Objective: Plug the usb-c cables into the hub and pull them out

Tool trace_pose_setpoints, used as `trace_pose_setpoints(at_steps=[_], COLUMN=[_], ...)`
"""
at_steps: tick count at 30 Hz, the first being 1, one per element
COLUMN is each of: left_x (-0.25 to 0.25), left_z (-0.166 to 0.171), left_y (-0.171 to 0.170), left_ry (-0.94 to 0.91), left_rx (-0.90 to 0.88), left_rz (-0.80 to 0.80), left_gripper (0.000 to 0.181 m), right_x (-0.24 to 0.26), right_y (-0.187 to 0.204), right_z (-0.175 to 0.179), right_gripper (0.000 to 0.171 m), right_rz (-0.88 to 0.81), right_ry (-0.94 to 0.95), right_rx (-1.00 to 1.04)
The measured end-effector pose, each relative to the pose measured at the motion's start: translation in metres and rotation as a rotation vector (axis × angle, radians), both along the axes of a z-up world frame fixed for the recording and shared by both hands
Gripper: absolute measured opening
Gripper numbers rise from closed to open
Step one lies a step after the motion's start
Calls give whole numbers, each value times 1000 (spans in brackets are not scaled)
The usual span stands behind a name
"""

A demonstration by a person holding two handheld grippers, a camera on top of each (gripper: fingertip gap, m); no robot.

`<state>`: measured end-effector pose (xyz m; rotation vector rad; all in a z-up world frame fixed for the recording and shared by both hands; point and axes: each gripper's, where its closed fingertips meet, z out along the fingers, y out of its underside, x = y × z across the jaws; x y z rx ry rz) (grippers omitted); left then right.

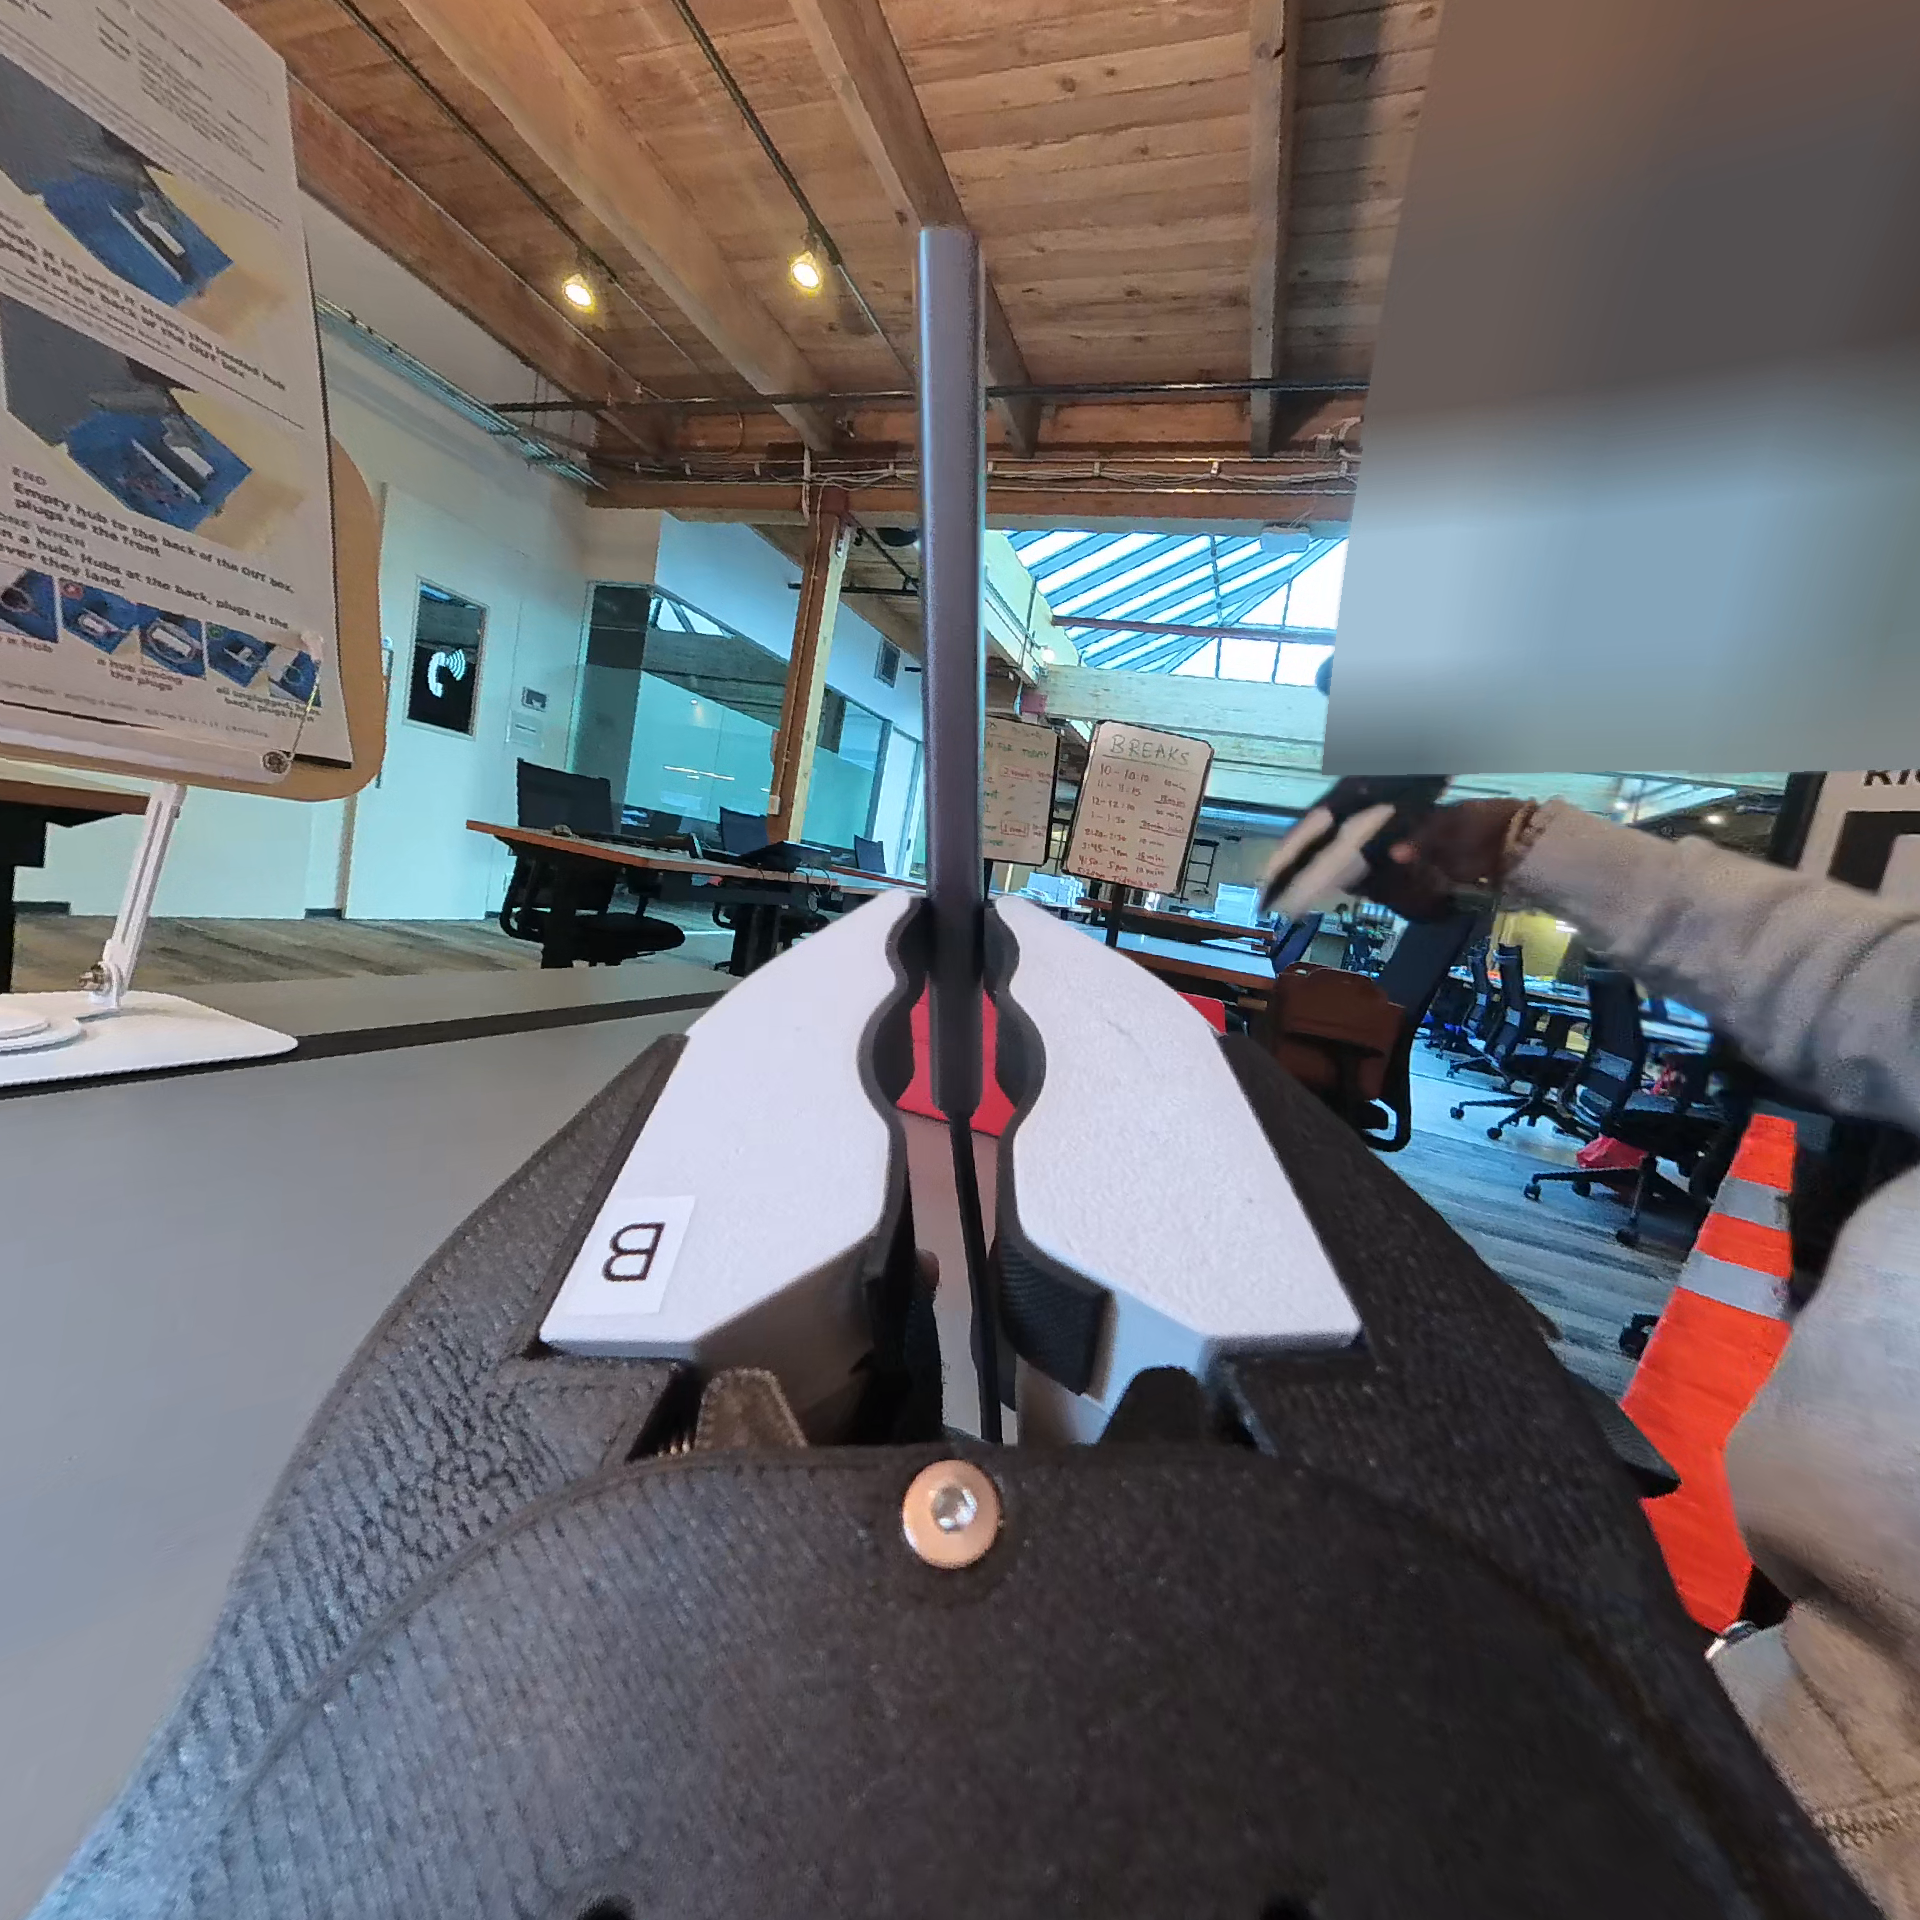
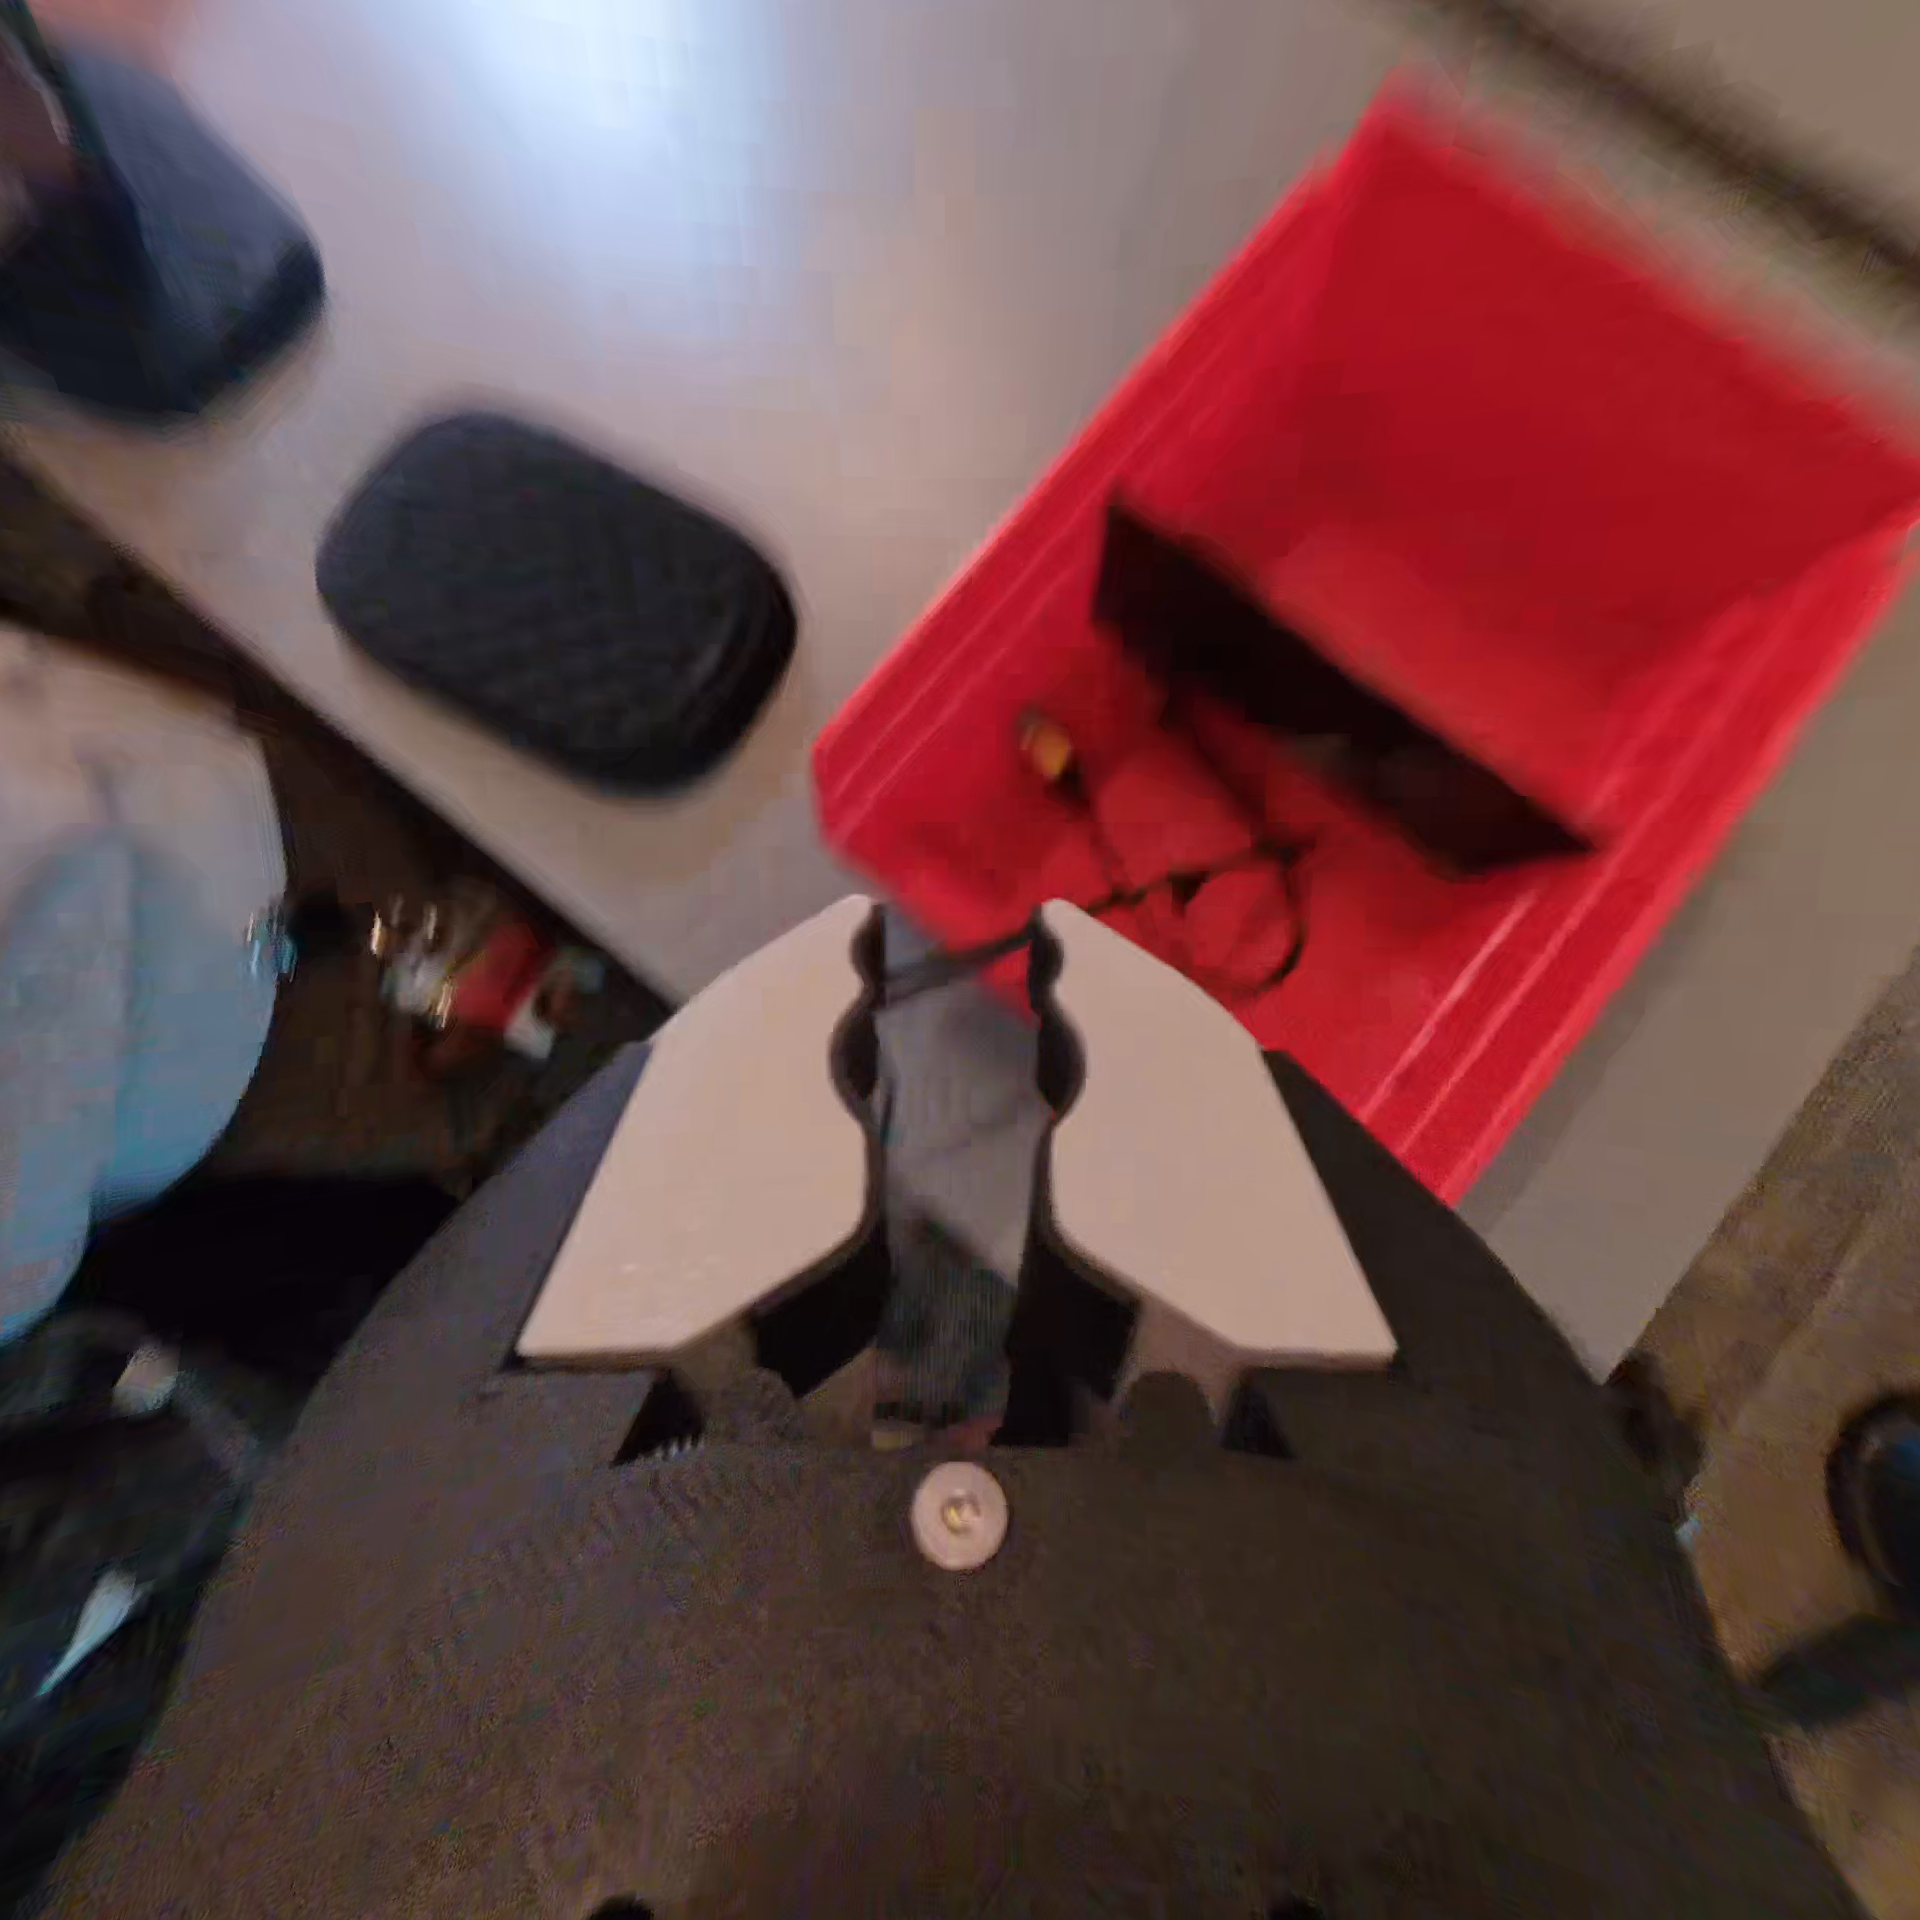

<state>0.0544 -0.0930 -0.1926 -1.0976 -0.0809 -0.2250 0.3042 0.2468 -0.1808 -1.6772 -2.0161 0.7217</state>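
Note:
My left gripper (image 1: 948, 914) is shut on a thin grey hub (image 1: 948, 571) that stands upright, edge-on, out of the fingers. The hub's black cable (image 1: 977, 1247) runs down between the fingers. In the blurred right wrist view my right gripper (image 2: 958, 925) hangs over the near corner of a red bin (image 2: 904, 675), jaws apart. A black usb-c cable (image 2: 966, 961) crosses the fingertips and trails into the bin. A dark hub (image 2: 1299, 675) and a plug with an orange tip (image 2: 1044, 743) lie in the bin. The right gripper also shows in the left wrist view (image 1: 1320, 842), far right.
A grey table (image 1: 260, 1247) carries an instruction sheet on a white stand (image 1: 156, 416) at the left. Two black oval pads (image 2: 551, 603) (image 2: 156, 260) lie left of the bin. A person's grey sleeve (image 1: 1714, 935) and an orange cone (image 1: 1714, 1299) are at the right. Some 45 cm of space lies between my two pairs of fingers.

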Motion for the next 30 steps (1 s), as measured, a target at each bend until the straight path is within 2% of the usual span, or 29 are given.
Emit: trace_pose_setpoints(at_steps=[2,4,5,6,7,8,9,12,18,20,23,26,30], left_x=[0,1,1,1,1,0,0,-1,-6,-5,-2,-2,-2], left_z=[-1,-2,-2,-2,-3,-4,-4,-4,-4,-4,-3,-3,-2], left_y=[2,3,3,4,5,6,6,7,5,5,5,4,3], left_ry=[0,2,5,5,1,-2,-2,-12,-58,-52,-29,-27,-27], left_rx=[-12,-21,-22,-26,-33,-39,-41,-45,-31,-34,-33,-25,-20], left_rz=[-7,-8,-7,-8,-11,-12,-16,-21,-27,-31,-31,-30,-30], left_gripper=[11,10,11,11,11,11,11,10,11,11,11,11,11], right_x=[53,73,64,50,48,49,55,64,44,40,29,17,4], right_y=[-21,-52,-45,-27,-35,-48,-52,-27,-23,-14,6,7,7], right_z=[-62,-126,-159,-176,-178,-175,-171,-142,-81,-46,23,90,141], right_gripper=[69,63,60,57,53,19,2,2,2,2,2,2,3], right_rz=[-20,-92,-179,-258,-138,-78,-100,-127,-71,-79,-108,-112,-141], right_ry=[-313,-358,-279,-132,-54,-26,-42,-53,46,82,197,326,446], right_rx=[-59,-186,-96,69,164,160,95,63,11,29,99,108,145])
